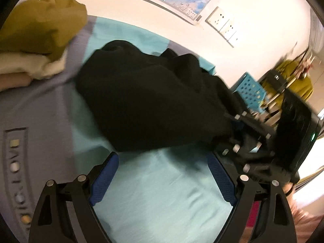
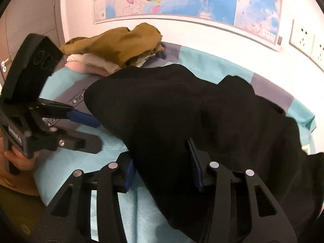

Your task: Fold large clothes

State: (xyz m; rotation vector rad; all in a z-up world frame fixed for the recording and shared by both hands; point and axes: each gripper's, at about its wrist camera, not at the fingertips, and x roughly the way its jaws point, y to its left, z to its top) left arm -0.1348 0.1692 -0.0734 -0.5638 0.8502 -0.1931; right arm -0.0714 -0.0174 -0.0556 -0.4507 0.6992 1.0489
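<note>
My left tongs (image 1: 164, 179): spread wide, nothing between them, over the teal sheet (image 1: 162, 198) | my right tongs (image 2: 163, 171): black garment (image 2: 182, 111) between the pads, grip unclear | garment heaped mid-surface; folded clothes pile (image 2: 113, 48) far left.

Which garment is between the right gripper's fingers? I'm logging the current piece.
The black garment, loose on the teal sheet; the mustard one tops the pile by the wall.

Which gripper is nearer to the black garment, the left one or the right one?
Right. The right gripper has the black garment between its fingers; the left gripper is open beside the garment's edge, over the teal cloth.
</note>
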